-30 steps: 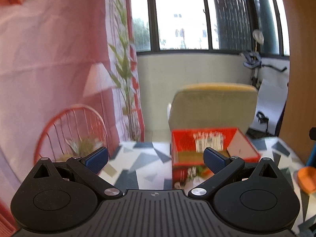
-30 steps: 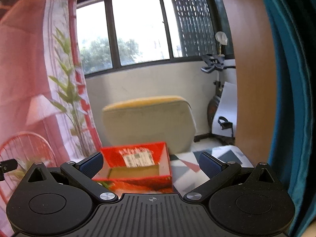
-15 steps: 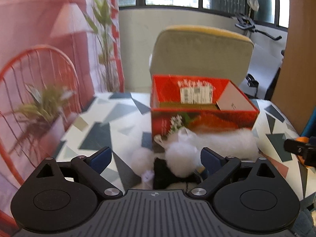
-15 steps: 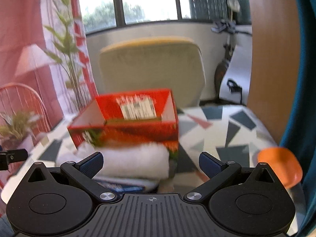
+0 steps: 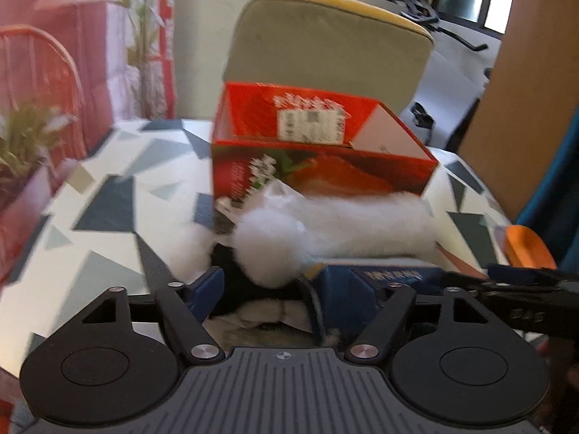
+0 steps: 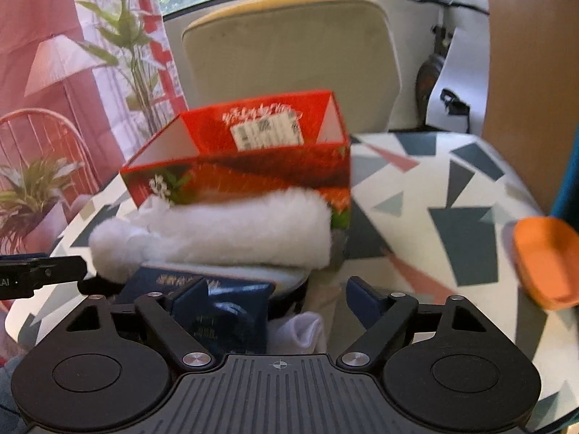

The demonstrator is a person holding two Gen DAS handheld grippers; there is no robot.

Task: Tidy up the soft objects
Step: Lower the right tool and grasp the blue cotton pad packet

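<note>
Taking the open red carton [image 5: 318,148] as the landmark: it stands on the table with the triangle-patterned cloth [image 6: 452,188], its inside apparently bare apart from a label on the far wall, with a beige chair [image 5: 325,43] behind it. Pressed against its near wall lies a rolled white fluffy towel [image 6: 231,231], with white pom-pom-like tufts [image 5: 269,249] at its left end; nearer to the cameras than the towel sit a dark blue booklet-like item [image 6: 217,307], a black soft piece [image 5: 235,282] and a folded white cloth [image 6: 307,329]. An orange dish [image 6: 542,260] lies well to the right of the carton. The left gripper [image 5: 296,289] and the right gripper [image 6: 275,300] both hang over this near pile with their jaws spread wide and nothing between them. The frames are motion-blurred, so fine contact cannot be judged. The step in hand appears to be the approach to a first pick; nothing soft looks packed yet. The next move probably calls for lowering one gripper onto the towel or a smaller cloth, closing deep enough to bite compressible fabric, then lifting it clear over the carton's near wall.
</note>
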